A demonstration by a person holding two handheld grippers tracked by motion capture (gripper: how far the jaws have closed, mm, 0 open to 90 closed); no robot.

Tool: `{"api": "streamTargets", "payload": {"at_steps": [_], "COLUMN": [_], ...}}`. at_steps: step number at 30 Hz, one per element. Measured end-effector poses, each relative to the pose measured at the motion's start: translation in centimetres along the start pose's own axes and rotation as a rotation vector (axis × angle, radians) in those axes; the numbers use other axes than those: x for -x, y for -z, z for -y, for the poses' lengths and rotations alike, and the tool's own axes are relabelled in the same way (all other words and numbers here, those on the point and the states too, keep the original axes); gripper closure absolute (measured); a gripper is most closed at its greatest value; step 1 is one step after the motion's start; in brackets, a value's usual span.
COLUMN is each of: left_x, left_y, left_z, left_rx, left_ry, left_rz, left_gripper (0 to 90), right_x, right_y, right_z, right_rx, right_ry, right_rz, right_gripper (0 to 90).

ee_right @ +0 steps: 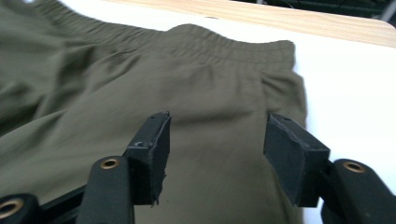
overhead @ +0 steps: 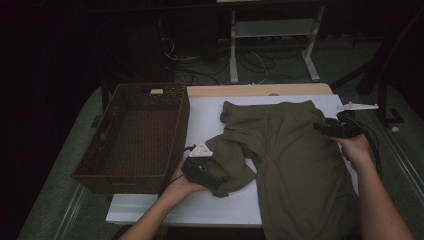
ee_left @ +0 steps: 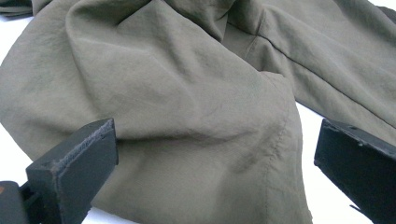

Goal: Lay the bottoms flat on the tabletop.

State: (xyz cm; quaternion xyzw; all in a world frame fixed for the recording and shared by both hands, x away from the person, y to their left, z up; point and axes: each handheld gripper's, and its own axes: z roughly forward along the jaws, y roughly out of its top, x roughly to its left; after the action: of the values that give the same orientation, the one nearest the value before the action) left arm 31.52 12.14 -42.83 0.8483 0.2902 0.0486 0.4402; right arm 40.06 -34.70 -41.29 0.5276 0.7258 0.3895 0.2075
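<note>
Basket point(overhead: 131, 137): brown wicker, on the left end of the table point(overhead: 210, 120), nothing visible inside; the high view has it.

Left gripper point(overhead: 202, 171): from above it sits in the person's left hand at the near left of the garment, just right of the basket's near corner, with a grey plate on top and a cable trailing off it.

Left jaws: set wide apart in the left gripper view, one at each lower corner, pads clear of the cloth; nothing is pinched between them.

Shorts point(overhead: 285, 160): olive green, spread across the middle and right of the white table top, waistband at the far side, lower part running off the near edge. A folded-over flap lies at the near left, by the left gripper.

Shorts up close point(ee_left: 187, 116): the left gripper view brings out what the high view cannot, namely creases, a stitched seam and a rumpled hem with white table beyond it.

Waistband point(ee_right: 219, 44): the right gripper view shows its gathered elastic ridges, and the bare wooden strip of table behind it.

Right gripper point(overhead: 335, 129): held in the right hand at the right edge of the shorts, near the waistband end.

Right jaws: parted in the right gripper view, hovering over the cloth with a plain gap between the pads; they hold nothing.
</note>
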Motion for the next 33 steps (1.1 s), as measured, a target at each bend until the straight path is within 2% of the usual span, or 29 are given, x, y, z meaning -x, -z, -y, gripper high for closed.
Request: {"api": "streamTargets", "payload": {"at_steps": [9, 17, 21, 24, 33], "left_x": [0.2, 0.8, 1.2, 1.5, 1.4], "left_y": [0.1, 0.0, 0.1, 0.3, 0.1], "left_z": [0.1, 0.2, 0.6, 0.7, 0.5], "left_rx": [0.002, 0.016, 0.022, 0.024, 0.027], "left_ry": [-0.006, -0.002, 0.012, 0.005, -0.004], "left_rz": [0.004, 0.017, 0.016, 0.017, 0.020], "left_gripper": [0.0, 0.0, 0.0, 0.0, 0.0], "right_x": [-2.4, -4.8, -6.1, -7.1, -9.9], "right_y": [3.0, 4.5, 5.0, 5.2, 4.2], "right_z": [1.9, 4.0, 4.7, 4.8, 4.1], "right_rx": [-0.005, -0.024, -0.028, -0.027, -0.033], "right_ry": [0.037, 0.083, 0.095, 0.108, 0.173], "right_rz": [-0.053, -0.117, -0.154, -0.186, -0.310], "right_gripper": [37.2, 37.1, 39.7, 43.1, 55.6]}}
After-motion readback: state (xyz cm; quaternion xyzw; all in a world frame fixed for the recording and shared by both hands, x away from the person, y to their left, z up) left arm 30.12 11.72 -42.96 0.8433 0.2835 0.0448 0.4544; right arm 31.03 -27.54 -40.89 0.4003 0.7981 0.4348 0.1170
